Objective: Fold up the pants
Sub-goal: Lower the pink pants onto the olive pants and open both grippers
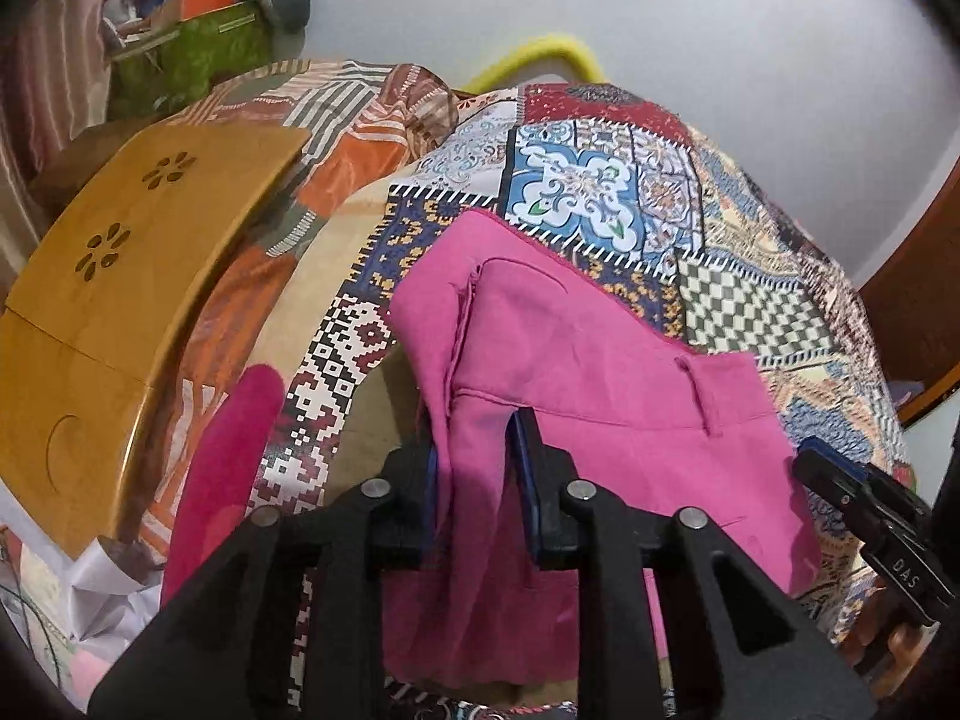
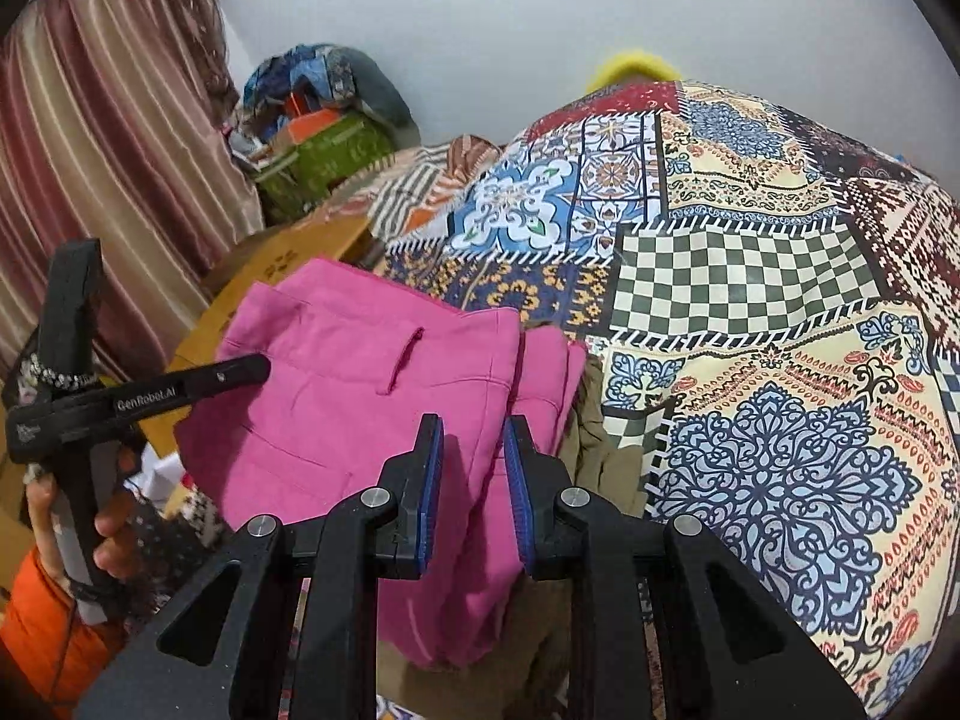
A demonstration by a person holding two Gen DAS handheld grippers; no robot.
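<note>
We hold the pink pants [image 1: 600,372] by the waistband over the patchwork bed [image 2: 750,300]; left gripper [image 1: 474,468] and right gripper [image 2: 474,468] each clamp an edge, keeping it spread for folding.

The lower part of the bright pink fabric pants [image 1: 576,372] dropped behind the black left gripper [image 1: 471,444] and out past the bottom edge, so the legs couldn't be made out. In the right wrist view the black right gripper [image 2: 474,450] hid more of the cloth. The yellow curved thing [image 1: 540,57] behind the patchwork quilt [image 2: 750,300] was mostly covered, no telling what it was.
</note>
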